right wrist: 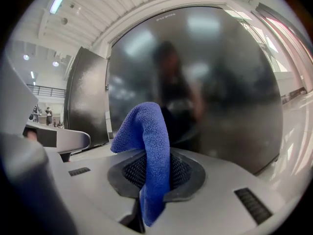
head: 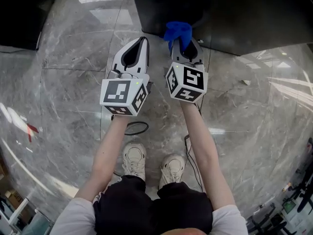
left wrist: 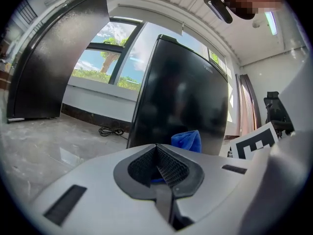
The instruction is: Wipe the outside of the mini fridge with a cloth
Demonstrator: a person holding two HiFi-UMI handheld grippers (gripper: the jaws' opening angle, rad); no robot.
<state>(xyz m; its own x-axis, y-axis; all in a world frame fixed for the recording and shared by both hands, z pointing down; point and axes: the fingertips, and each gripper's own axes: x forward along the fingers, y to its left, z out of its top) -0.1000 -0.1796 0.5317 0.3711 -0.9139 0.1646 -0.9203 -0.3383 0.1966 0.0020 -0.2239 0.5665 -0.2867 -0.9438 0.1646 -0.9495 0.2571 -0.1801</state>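
The black mini fridge [head: 230, 13] stands on the floor ahead of me; it fills the right gripper view [right wrist: 205, 82] and rises ahead in the left gripper view [left wrist: 181, 97]. A blue cloth [head: 177, 32] is pinched in my right gripper [head: 185, 45], which is shut on it just short of the fridge's near face. The cloth [right wrist: 146, 155] sticks up from between the jaws. My left gripper [head: 137, 48] is shut with nothing in it, to the left of the right one. The cloth [left wrist: 187, 141] shows past it.
A second black appliance [head: 22, 13] stands at the far left, tall and dark [left wrist: 54, 62] in the left gripper view. A black cable [head: 134, 128] loops on the grey marble floor [head: 68, 82] by my shoes [head: 134, 159]. Another cable [left wrist: 111, 130] lies by the window wall.
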